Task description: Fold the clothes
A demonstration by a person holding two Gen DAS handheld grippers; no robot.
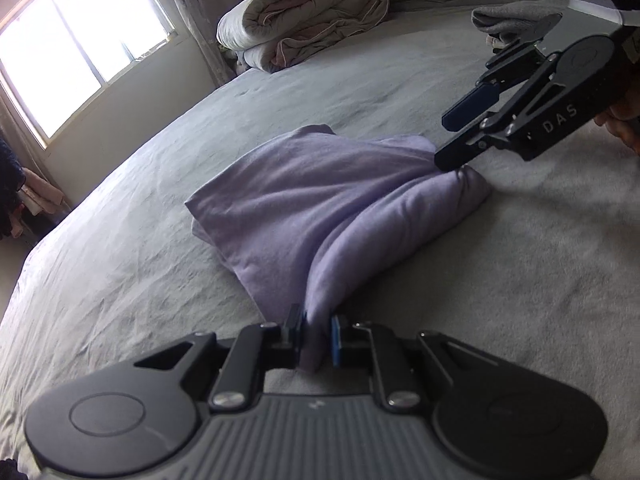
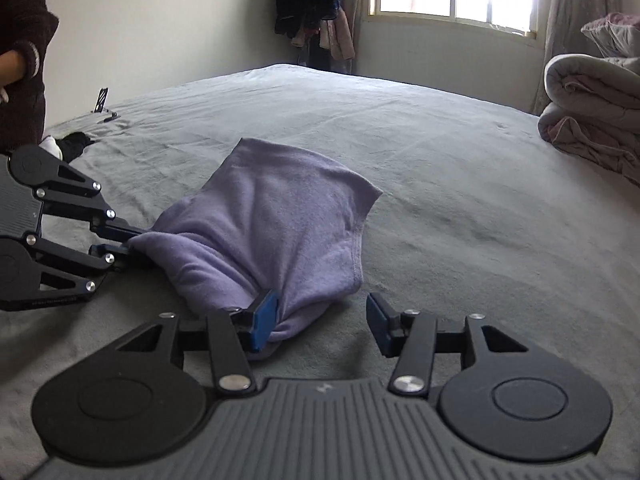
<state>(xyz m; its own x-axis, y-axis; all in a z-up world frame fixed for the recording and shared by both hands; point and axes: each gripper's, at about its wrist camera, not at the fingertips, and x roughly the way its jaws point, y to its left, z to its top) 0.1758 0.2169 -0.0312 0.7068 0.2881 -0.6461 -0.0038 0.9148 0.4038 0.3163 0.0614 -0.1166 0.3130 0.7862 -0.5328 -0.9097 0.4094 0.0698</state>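
Nearest the left wrist camera, the left gripper (image 1: 316, 334) pinches a bunched corner of the purple cloth (image 1: 320, 204), which lies folded on the grey bed (image 1: 120, 280). Beyond the cloth, the right gripper (image 1: 454, 142) hangs with jaws parted, its lower finger touching the cloth's far end.

Closest in the right wrist view, the right gripper (image 2: 320, 320) is spread wide around the cloth's (image 2: 280, 224) near end. Left of the cloth, the left gripper (image 2: 120, 242) clamps its edge.

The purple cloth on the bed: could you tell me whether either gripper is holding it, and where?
The left gripper is shut on the purple cloth, pinching a bunched near corner. The right gripper is open, holding nothing.
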